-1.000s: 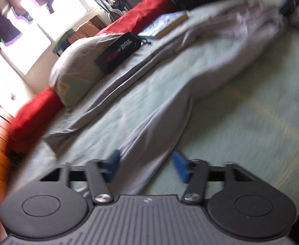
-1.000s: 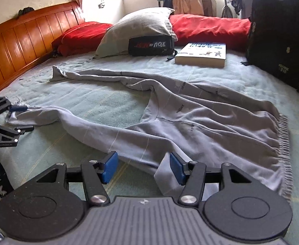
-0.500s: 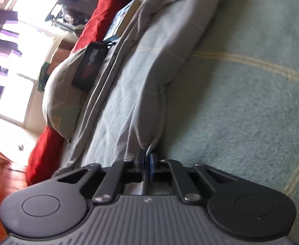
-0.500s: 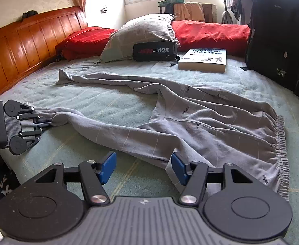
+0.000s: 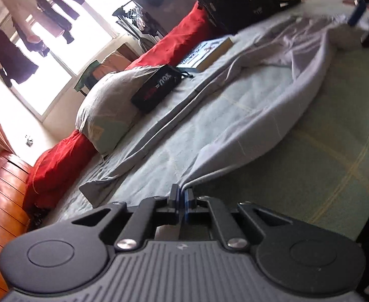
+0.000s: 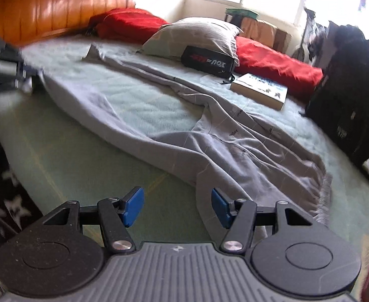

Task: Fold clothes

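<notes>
— Trousers [image 6: 174,136], soft grey knit, sprawl wrinkled across frame centre on your green bed [image 6: 58,151]?
— Yes. Your left gripper [image 5: 181,196] stays pinched on a leg end; your right gripper [image 6: 178,207], fingers spread, has drifted nearer.

Each gripper is black plastic. The left gripper [image 5: 181,196] and the right gripper [image 6: 178,206] both have two round flat discs, a ridged grey middle part, shiny silver screws, thin black arms and small bright blue finger pads [image 6: 134,205].
</notes>
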